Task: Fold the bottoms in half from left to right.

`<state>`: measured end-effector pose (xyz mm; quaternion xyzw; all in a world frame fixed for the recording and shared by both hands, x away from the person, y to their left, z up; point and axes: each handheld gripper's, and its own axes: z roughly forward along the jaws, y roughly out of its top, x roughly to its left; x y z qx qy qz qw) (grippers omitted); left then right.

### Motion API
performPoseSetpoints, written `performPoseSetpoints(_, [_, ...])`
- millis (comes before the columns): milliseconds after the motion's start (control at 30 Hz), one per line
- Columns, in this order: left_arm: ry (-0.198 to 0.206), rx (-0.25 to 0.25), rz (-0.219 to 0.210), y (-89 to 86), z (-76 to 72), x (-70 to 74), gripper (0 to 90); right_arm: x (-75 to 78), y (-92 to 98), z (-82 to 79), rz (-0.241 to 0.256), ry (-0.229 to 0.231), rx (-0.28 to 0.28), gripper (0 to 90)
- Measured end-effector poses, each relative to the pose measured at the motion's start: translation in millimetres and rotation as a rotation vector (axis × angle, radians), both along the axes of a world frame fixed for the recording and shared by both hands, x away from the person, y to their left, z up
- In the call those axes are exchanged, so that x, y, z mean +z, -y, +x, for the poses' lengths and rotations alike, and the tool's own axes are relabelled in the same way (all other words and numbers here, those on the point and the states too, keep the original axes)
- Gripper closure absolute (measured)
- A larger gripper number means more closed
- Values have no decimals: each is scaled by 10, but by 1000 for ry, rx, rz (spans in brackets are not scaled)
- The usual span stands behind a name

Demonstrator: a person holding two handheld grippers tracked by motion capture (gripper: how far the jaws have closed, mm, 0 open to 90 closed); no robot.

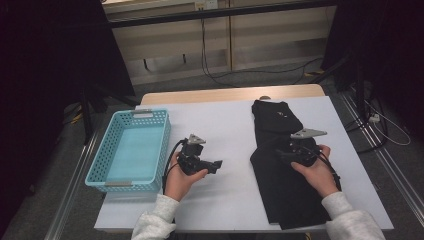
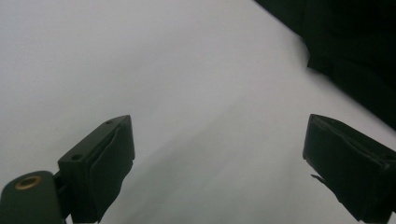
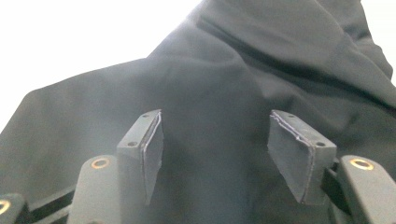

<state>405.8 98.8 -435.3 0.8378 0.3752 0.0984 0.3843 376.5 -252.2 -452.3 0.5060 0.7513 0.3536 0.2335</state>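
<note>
One black garment (image 1: 282, 170) lies lengthwise on the right half of the white table cover (image 1: 220, 120), folded into a long strip with creases and a seam near its far end. The right gripper (image 1: 295, 151) hovers over its middle, jaws apart. The left gripper (image 1: 212, 165) hangs above bare cover, jaws wide apart. At the left stands a light blue basket (image 1: 107, 155) with nothing in it.
</note>
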Motion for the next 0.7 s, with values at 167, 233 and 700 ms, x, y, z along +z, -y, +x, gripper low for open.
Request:
performPoseSetpoints(167, [4,17,-4,-35,17,-1,91,27,-124,174,36,13,-24,343])
performPoseSetpoints(233, [-1,15,4,-49,29,-4,91,37,-176,245,44,19,-29,338])
performPoseSetpoints(700, [-3,37,9,-136,45,-29,92,-79,-506,651,29,-2,-14,327])
